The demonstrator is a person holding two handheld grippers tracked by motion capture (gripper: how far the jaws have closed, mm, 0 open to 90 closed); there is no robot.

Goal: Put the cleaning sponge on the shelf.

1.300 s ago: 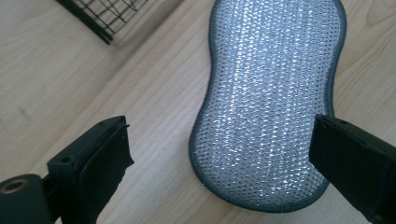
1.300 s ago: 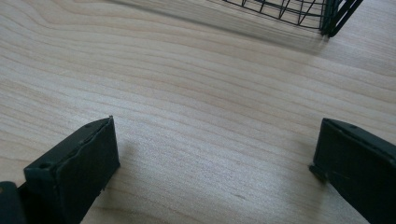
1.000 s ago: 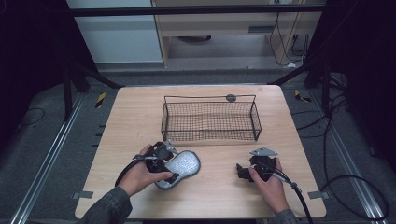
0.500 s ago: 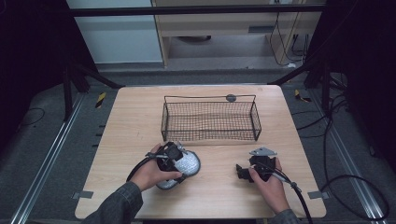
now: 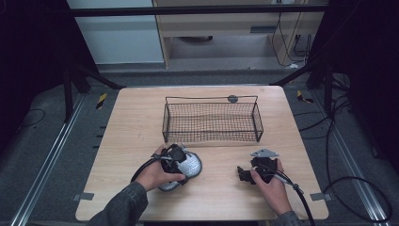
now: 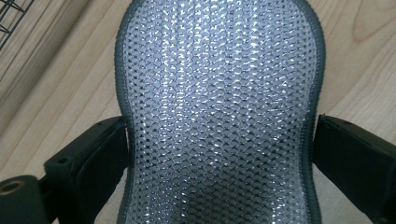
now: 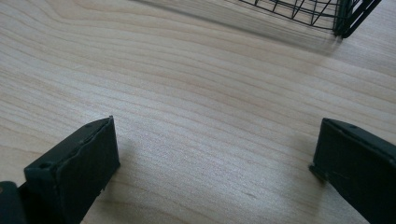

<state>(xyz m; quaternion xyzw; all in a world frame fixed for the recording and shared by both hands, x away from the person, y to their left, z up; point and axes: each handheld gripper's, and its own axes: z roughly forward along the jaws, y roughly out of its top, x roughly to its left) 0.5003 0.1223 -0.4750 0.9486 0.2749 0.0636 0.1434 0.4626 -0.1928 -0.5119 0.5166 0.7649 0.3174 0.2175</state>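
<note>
Down on the wooden surface (image 5: 127, 122), the left tongs (image 5: 181, 162) straddle a silvery mesh pad (image 6: 219, 116), one jaw at each edge, though a firm squeeze cannot be told. It lies just in front of the black wire basket (image 5: 211, 120). Well apart, the right tongs (image 5: 242, 174) rest spread wide, holding nothing.
</note>
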